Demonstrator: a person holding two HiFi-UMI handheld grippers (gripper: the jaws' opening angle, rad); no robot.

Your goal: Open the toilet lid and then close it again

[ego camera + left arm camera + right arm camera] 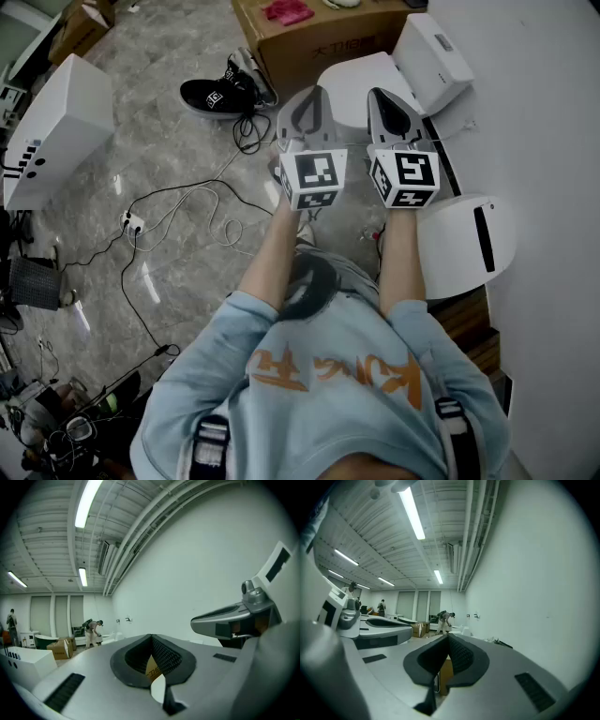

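Note:
The white toilet (361, 80) stands ahead of me against the right wall, with its lid down and its tank (433, 58) behind it. I hold both grippers level and side by side above its near end. My left gripper (303, 105) is shut with nothing between its jaws, and its dark pads meet at the tip (151, 637). My right gripper (386, 103) is likewise shut and empty, its pads closed together (448, 636). Neither gripper touches the lid. Each gripper view shows the other gripper alongside.
A cardboard box (309, 33) stands behind the toilet and a black shoe (217, 94) lies to its left. Cables (187, 202) and a power strip (132, 223) lie across the marble floor. A white cabinet (56, 131) is at far left, a white rounded unit (469, 239) at right.

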